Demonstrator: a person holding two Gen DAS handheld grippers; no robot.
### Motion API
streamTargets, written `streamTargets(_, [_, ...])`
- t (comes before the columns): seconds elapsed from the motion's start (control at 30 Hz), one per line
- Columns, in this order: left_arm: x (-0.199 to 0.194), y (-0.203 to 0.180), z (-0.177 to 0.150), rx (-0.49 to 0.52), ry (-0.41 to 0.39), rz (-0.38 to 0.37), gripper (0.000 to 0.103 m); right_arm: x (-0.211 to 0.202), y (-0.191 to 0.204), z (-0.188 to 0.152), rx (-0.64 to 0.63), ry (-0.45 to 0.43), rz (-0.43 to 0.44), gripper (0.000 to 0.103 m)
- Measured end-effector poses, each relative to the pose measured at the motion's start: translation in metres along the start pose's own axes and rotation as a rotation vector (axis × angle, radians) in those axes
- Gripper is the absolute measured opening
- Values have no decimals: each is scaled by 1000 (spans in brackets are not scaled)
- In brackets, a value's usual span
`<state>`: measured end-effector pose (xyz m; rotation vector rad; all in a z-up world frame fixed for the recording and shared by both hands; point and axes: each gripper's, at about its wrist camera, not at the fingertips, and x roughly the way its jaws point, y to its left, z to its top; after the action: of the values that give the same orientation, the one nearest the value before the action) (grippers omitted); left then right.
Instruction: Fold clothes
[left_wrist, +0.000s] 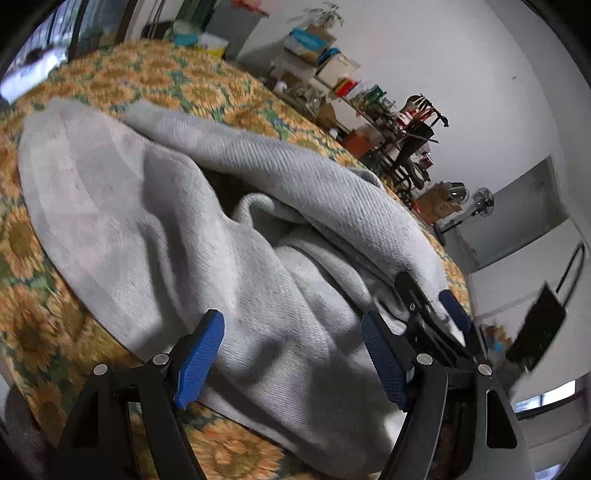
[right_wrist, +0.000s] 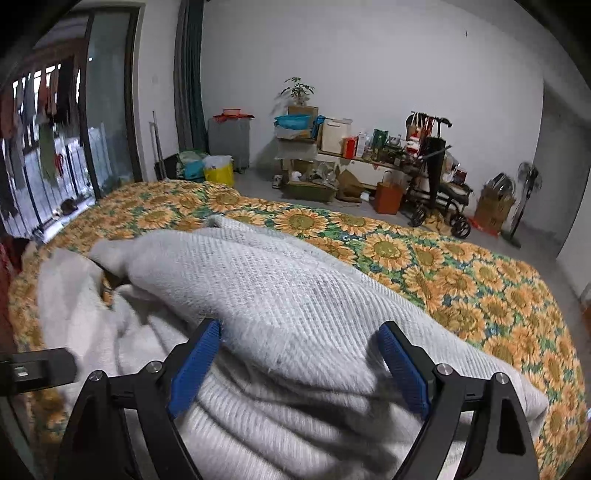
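Observation:
A light grey knit sweater (left_wrist: 147, 229) lies crumpled on a bed with a sunflower bedspread (left_wrist: 166, 74). My left gripper (left_wrist: 291, 354) hovers over its near edge, blue pads wide apart and pressing on nothing. A raised fold of the sweater runs to my right gripper (left_wrist: 430, 291) at the bed's right side. In the right wrist view the sweater (right_wrist: 295, 288) bulges up and fills the gap between the blue pads of my right gripper (right_wrist: 299, 362). Those jaws also stand wide and do not pinch the cloth. The bedspread (right_wrist: 443, 266) stretches beyond it.
Boxes, bags and a low shelf (right_wrist: 332, 147) line the far wall, with a wheeled frame (right_wrist: 439, 199) and a standing fan (right_wrist: 524, 199) beside them. A glass balcony door (right_wrist: 103, 110) is at the left. A black piece of gear (right_wrist: 37, 369) juts in at the left edge.

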<state>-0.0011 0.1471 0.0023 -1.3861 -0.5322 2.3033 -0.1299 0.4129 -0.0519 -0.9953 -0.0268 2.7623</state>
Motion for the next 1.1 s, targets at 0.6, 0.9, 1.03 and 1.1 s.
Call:
streamTargets(0.6, [18, 27, 52, -282, -79, -42, 77, -39, 7, -50, 4, 67, 195, 17])
streamTargets(0.9, [71, -29, 97, -209, 32, 60, 77, -53, -53, -55, 234, 47, 92, 75])
streamTargets(1.03, [94, -37, 98, -203, 95, 68, 51, -54, -57, -44, 224, 9, 20, 89])
streamTargets(1.1, [92, -36, 94, -205, 94, 54, 40, -52, -47, -38, 171, 2, 20, 90])
